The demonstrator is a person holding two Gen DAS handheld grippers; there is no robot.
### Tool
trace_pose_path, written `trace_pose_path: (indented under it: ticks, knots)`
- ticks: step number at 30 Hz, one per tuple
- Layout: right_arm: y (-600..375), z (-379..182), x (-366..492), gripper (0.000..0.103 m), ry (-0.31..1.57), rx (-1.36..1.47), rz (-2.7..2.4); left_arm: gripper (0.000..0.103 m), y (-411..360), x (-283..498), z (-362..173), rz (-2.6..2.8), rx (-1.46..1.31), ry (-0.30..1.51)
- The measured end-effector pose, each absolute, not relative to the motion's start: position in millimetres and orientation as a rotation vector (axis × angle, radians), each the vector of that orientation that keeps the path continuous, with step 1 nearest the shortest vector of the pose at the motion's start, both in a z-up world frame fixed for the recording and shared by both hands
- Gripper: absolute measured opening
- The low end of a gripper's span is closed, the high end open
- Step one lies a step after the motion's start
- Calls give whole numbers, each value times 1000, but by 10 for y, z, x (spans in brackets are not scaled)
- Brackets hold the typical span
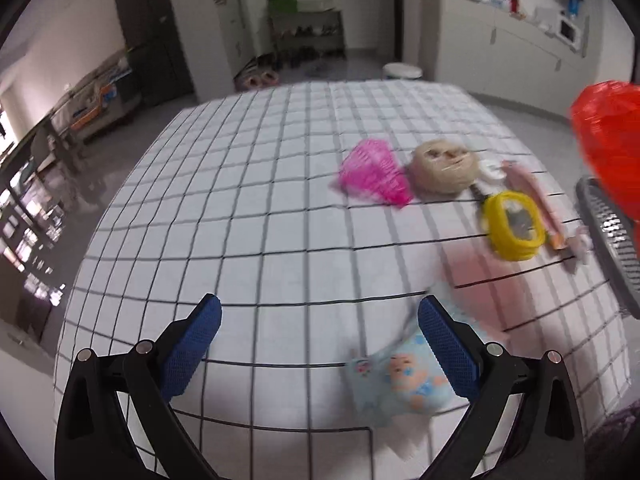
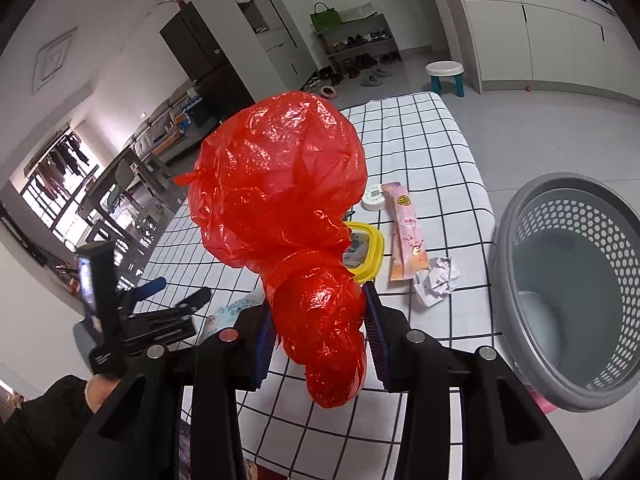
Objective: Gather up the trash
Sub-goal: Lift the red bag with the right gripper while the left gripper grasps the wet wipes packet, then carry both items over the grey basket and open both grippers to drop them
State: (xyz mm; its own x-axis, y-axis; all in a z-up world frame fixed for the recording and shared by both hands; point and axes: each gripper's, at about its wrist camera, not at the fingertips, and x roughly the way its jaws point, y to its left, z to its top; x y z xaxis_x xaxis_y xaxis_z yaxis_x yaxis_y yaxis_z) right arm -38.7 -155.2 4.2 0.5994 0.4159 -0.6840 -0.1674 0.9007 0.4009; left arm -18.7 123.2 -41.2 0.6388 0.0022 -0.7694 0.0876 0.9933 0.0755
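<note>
Red bag (image 2: 280, 184) pinched in right tool (image 2: 318, 344), pink net (image 1: 374, 176) only in left view

— Left tongs (image 1: 320, 316)?
— Spread wide, blue pads (image 1: 448, 348) apart, gripping nothing, tilted downward.
— Right tongs (image 2: 318, 334)?
— Clamped on a red bag (image 2: 280, 184), raised.

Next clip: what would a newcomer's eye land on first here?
The crumpled red plastic bag fills the right wrist view, clamped in the right tool above the checked tablecloth. To its right stands the grey perforated basket. The left tool hangs open over a blue baby-print packet.
</note>
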Motion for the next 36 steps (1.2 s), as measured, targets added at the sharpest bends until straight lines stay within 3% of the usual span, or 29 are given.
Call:
trace_pose_path:
  ticks: [21, 25, 27, 29, 36]
  knots:
    - [-1745, 56, -452, 39, 873, 343, 320, 96, 689, -213, -868, -333, 256, 1013]
    - [-1779, 63, -474, 39, 868, 347, 312, 73, 690, -195, -908, -361, 235, 1041]
    - [-1806, 59, -484, 39, 867, 352, 307, 68, 685, -192, -918, -368, 218, 1043]
    - [-1833, 58, -494, 39, 866, 356, 300, 52, 651, -202, -902, -376, 212, 1040]
    - [-2026, 92, -541, 39, 847, 374, 249, 50, 409, -199, -687, -366, 217, 959]
